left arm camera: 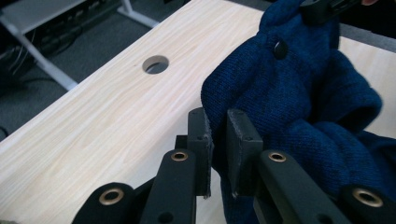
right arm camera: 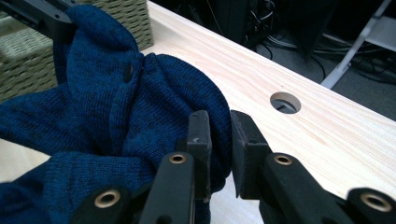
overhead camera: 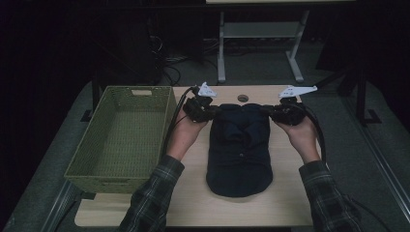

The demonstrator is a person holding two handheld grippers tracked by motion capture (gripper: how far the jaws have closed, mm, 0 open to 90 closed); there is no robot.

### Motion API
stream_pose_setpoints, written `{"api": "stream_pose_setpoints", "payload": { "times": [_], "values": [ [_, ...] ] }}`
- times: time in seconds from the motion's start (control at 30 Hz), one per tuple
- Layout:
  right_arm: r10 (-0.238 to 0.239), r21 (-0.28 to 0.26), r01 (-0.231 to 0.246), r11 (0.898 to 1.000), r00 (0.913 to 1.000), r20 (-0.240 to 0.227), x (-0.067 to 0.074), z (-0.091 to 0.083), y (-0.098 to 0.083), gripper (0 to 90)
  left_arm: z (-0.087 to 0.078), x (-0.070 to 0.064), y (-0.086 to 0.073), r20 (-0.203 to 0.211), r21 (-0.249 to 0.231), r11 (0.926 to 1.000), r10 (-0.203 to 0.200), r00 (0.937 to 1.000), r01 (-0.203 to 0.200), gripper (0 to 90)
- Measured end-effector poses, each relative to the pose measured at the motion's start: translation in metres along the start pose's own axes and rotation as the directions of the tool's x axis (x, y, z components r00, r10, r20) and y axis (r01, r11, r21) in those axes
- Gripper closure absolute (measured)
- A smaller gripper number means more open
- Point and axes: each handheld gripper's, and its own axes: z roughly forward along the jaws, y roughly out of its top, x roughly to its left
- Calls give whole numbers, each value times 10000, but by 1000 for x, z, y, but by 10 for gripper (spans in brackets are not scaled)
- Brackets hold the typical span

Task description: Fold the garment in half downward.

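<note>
A dark blue knitted garment (overhead camera: 239,150) with buttons lies on the light wooden table (overhead camera: 193,198), its far end lifted. My left gripper (overhead camera: 216,111) is shut on the garment's far left edge (left arm camera: 219,116), the knit pinched between its pads. On the opposite side my right gripper (overhead camera: 266,110) is shut on the far right edge (right arm camera: 219,135) in the same way. In the left gripper view the other gripper's jaw (left arm camera: 327,9) shows at the top, holding the knit. A dark button (left arm camera: 280,48) faces that camera, and another button (right arm camera: 128,71) shows in the right gripper view.
A green woven basket (overhead camera: 123,137) stands at the table's left side, close to my left forearm. A round cable hole (overhead camera: 242,98) sits in the tabletop just behind the garment. Beyond the table are a white desk frame (overhead camera: 261,43) and cables on the floor.
</note>
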Motion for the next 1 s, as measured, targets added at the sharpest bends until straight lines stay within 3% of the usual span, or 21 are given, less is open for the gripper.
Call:
{"api": "stream_pose_setpoints", "payload": {
  "times": [0.33, 0.7, 1.0],
  "values": [
    [-343, -218, 339, 9992, 9992, -185, 25, -17, -24, 766, -13, -21, -26, 517, -313, 9994, 143, 9986, -127, 797],
    [-452, -377, 437, 9983, 9982, -396, 51, -27, -40, 743, -24, -33, -49, 859, -150, 9998, 173, 9962, -161, 780],
    [-420, -251, 400, 9989, 9956, -835, 67, -35, -53, 736, -32, -43, -66, 1607, -112, 9993, -344, 9864, 367, 770]
  ]
}}
